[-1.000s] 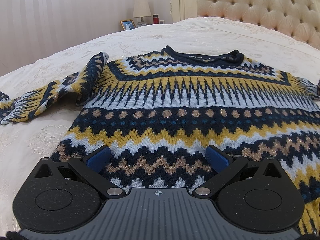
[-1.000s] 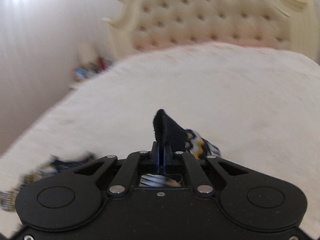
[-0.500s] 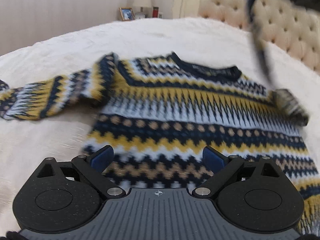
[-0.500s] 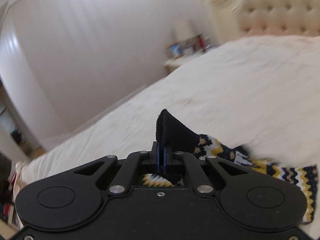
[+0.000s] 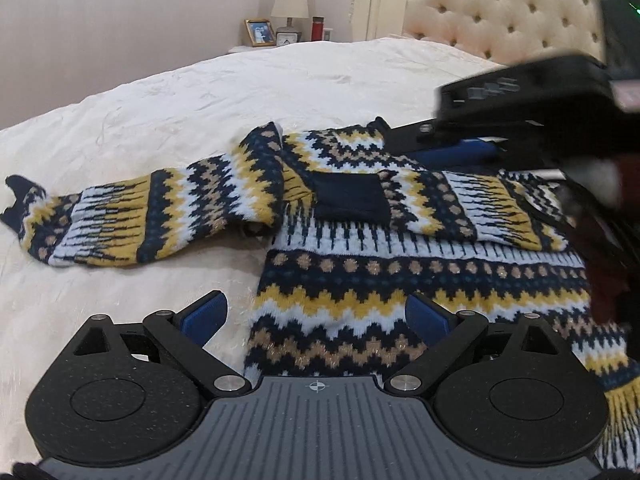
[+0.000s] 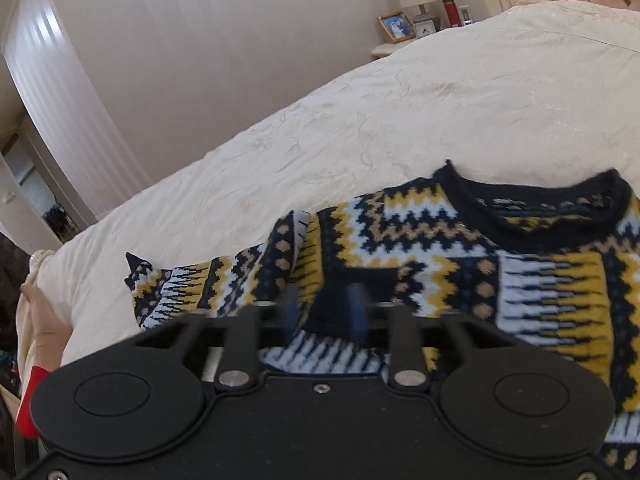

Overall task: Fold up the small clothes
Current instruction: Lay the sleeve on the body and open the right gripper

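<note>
A navy, yellow and white patterned sweater (image 5: 420, 276) lies flat on the cream bed (image 5: 200, 92). Its right sleeve (image 5: 452, 204) is folded across the chest, with the navy cuff (image 5: 350, 198) near the middle. Its left sleeve (image 5: 148, 212) stretches out to the left on the bed. My left gripper (image 5: 316, 316) is open and empty over the sweater's hem. My right gripper (image 6: 324, 312) is open just above the folded cuff (image 6: 332, 300), which lies free on the chest; it also shows blurred in the left wrist view (image 5: 516, 120). The collar (image 6: 536, 208) lies to the far right.
A tufted headboard (image 5: 500, 12) stands at the back right. A nightstand with a lamp (image 5: 290, 4), a photo frame (image 5: 259, 33) and a red bottle (image 5: 317, 28) is behind the bed. A doorway (image 6: 24, 184) is at the left.
My right gripper carried the right sleeve over the sweater, laid it across the chest and opened, letting the cuff go. My left gripper shifted left and stayed open.
</note>
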`<act>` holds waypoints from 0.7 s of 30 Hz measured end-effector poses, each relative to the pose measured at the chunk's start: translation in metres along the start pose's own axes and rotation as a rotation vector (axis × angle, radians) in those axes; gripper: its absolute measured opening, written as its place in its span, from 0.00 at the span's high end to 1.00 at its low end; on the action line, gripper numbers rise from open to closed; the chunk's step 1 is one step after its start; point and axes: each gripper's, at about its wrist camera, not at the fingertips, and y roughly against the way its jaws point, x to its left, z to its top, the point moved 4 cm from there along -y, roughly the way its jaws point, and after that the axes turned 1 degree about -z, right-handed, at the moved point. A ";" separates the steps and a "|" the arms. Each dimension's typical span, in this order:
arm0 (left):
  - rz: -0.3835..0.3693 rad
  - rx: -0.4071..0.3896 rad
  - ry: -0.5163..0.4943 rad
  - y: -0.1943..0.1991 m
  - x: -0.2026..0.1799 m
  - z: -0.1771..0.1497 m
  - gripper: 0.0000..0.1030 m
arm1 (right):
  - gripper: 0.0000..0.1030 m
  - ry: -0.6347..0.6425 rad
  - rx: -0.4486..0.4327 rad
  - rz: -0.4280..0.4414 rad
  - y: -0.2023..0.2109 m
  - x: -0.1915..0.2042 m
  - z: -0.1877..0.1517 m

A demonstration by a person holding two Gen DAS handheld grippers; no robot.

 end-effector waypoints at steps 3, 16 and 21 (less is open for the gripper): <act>-0.010 -0.006 -0.003 -0.006 -0.004 0.009 0.06 | 0.46 -0.033 -0.066 -0.040 0.020 -0.024 0.001; -0.160 0.098 0.235 -0.080 -0.017 0.051 0.17 | 0.44 -0.244 -0.251 -0.444 0.138 -0.182 -0.017; -0.162 0.122 0.353 -0.108 -0.005 0.056 0.18 | 0.43 -0.315 -0.256 -0.473 0.139 -0.217 -0.027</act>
